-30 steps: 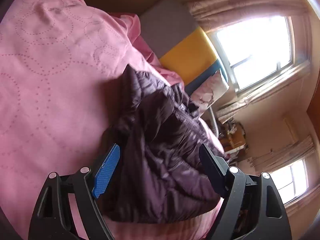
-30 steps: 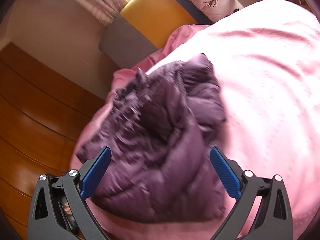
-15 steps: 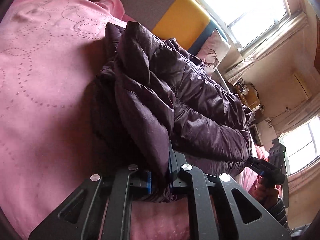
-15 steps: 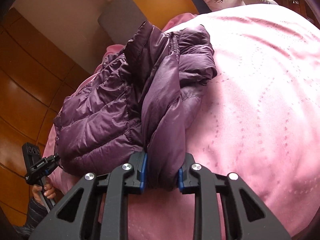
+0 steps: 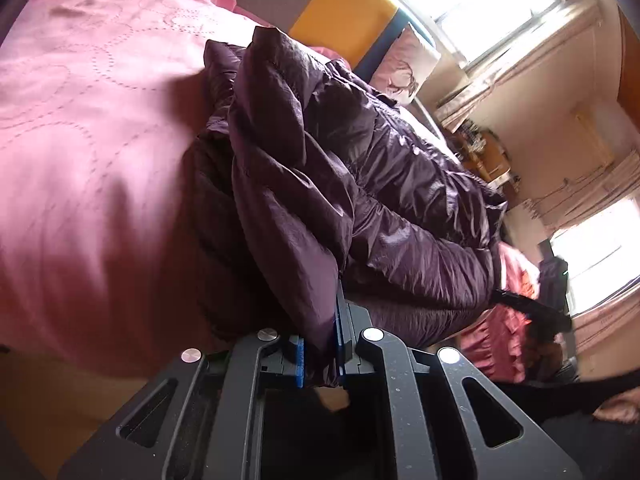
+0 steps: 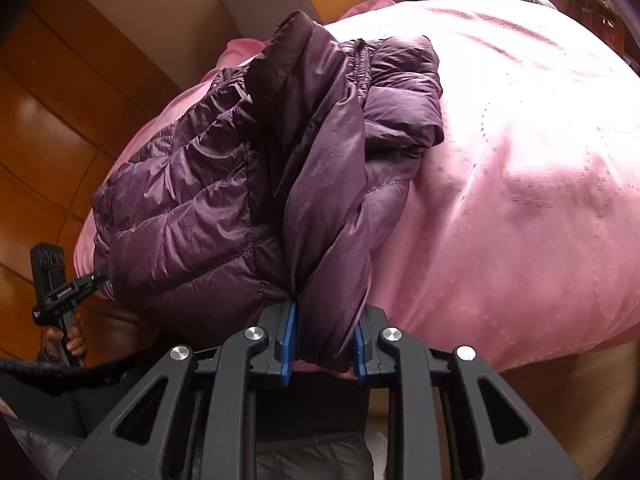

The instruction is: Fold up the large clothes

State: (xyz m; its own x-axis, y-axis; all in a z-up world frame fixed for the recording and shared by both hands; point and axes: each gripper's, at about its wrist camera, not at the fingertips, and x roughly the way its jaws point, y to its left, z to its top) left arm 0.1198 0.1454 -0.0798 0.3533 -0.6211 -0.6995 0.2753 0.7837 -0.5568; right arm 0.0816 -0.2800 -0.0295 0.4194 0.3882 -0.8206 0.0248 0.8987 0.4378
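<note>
The left tongs point(image 5: 319, 350) pinch a fold of the purple puffer jacket point(image 5: 360, 200) between their blue pads. The right tongs point(image 6: 323, 342) clamp another bunched edge of the jacket. Ahead of both tongs, the crumpled jacket lies on the pink quilted bed cover point(image 6: 520, 200), and beyond it stands a yellow-and-grey headboard point(image 5: 344, 12).

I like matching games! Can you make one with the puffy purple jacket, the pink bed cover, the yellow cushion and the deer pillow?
Things:
1. puffy purple quilted jacket
2. pink stitched bed cover
3. yellow cushion
4. pale pillow with a deer print

Places or states:
a. under the jacket
b. beside the yellow cushion, toward the window
c. pinched in the left gripper and right gripper
d. at the bed's far end, beside a grey one

Pairs: 1-c, 2-a, 3-d, 4-b
</note>
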